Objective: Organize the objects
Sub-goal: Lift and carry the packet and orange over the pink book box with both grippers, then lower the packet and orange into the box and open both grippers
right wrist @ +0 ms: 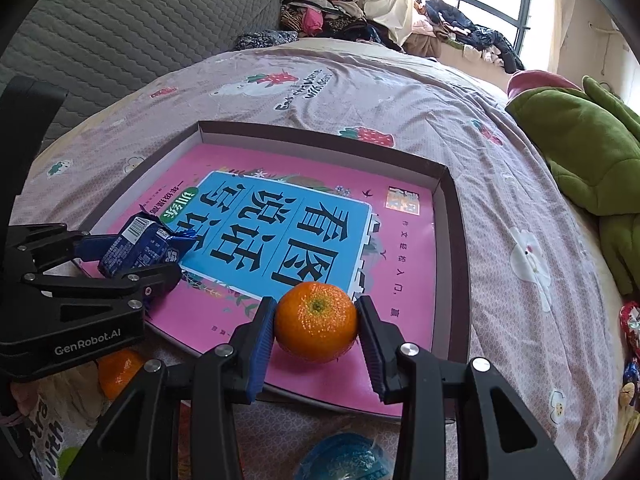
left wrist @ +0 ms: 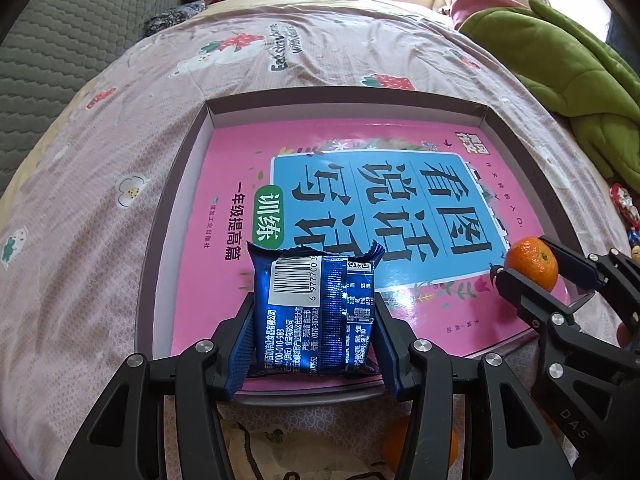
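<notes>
Left gripper [left wrist: 315,320] pinches a blue foil snack packet [left wrist: 314,312], jaws pressed on its two sides, low over the near edge of the shallow cardboard box lid [left wrist: 348,98]. Right gripper [right wrist: 316,322] pinches a small orange mandarin [right wrist: 316,322], at 3 o'clock of the packet. Both hang over the pink book cover [right wrist: 404,248] lining the lid, probably for release inside it. A second mandarin [right wrist: 118,372] lies outside the lid at 6 o'clock. A green plush toy [left wrist: 560,76] sits at 2 o'clock on the patterned bedspread [left wrist: 120,140], well clear. Nothing blocks either drop.
</notes>
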`<state>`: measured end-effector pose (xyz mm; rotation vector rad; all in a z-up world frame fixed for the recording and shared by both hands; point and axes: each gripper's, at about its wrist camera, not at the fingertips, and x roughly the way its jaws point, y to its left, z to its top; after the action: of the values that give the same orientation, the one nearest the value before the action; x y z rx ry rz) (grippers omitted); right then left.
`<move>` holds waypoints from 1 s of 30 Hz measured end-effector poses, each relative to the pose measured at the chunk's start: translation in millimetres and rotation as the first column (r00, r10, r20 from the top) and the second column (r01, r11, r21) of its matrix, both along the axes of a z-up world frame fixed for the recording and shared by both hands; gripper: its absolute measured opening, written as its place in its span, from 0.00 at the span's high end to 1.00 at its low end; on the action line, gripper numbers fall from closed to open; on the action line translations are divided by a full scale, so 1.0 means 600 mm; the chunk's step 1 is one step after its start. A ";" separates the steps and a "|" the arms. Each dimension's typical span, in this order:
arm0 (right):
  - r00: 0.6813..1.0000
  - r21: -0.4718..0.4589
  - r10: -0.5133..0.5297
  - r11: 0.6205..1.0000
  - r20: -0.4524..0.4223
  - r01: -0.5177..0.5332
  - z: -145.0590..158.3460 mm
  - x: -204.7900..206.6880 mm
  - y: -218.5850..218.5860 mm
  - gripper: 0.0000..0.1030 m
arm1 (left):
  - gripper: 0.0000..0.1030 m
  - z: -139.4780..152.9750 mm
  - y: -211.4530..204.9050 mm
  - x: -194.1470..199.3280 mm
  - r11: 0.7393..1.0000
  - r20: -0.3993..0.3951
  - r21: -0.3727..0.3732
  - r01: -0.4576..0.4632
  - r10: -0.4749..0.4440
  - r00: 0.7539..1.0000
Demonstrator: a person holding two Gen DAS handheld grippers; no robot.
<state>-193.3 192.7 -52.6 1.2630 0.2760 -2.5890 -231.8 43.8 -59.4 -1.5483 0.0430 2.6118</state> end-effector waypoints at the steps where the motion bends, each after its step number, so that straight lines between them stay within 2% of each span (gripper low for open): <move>1: 1.000 0.000 -0.003 1.000 0.004 0.003 -0.001 -0.001 0.001 0.60 | 0.47 0.001 0.000 0.000 1.000 0.000 0.001 -0.001 0.001 1.000; 4: 1.000 -0.006 -0.009 1.000 0.000 0.009 0.001 -0.001 0.002 0.59 | 0.47 0.003 0.000 0.001 1.000 -0.001 -0.005 -0.007 0.007 1.000; 6: 1.000 -0.005 -0.008 1.000 -0.012 0.008 0.006 0.000 0.001 0.55 | 0.47 0.005 0.000 0.002 1.000 -0.006 -0.004 -0.010 0.010 1.000; 9: 1.000 -0.007 -0.009 1.000 -0.022 0.009 0.012 0.002 0.001 0.52 | 0.47 0.010 0.003 0.004 0.999 -0.020 -0.033 -0.013 0.012 1.000; 14: 1.000 -0.013 -0.012 1.000 -0.021 0.011 0.017 0.002 0.002 0.51 | 0.47 0.014 -0.001 0.005 1.000 -0.009 -0.012 -0.016 0.016 1.000; 17: 1.000 -0.020 -0.012 1.000 -0.025 0.012 0.024 0.003 0.003 0.50 | 0.47 0.027 -0.004 0.009 0.999 -0.046 -0.029 -0.024 0.023 0.999; 25: 0.998 -0.051 -0.010 0.999 -0.065 0.007 0.060 0.017 0.005 0.48 | 0.46 0.070 -0.018 0.025 0.999 -0.099 -0.016 -0.044 0.043 0.994; 30: 0.994 -0.063 0.001 0.998 -0.110 -0.008 0.090 0.034 0.002 0.47 | 0.39 0.095 -0.023 0.047 0.999 -0.136 0.002 -0.048 0.048 0.990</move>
<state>-172.9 193.8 1.3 1.0997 0.2152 -2.6452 -203.5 30.3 -2.5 -1.3865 0.0185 2.7514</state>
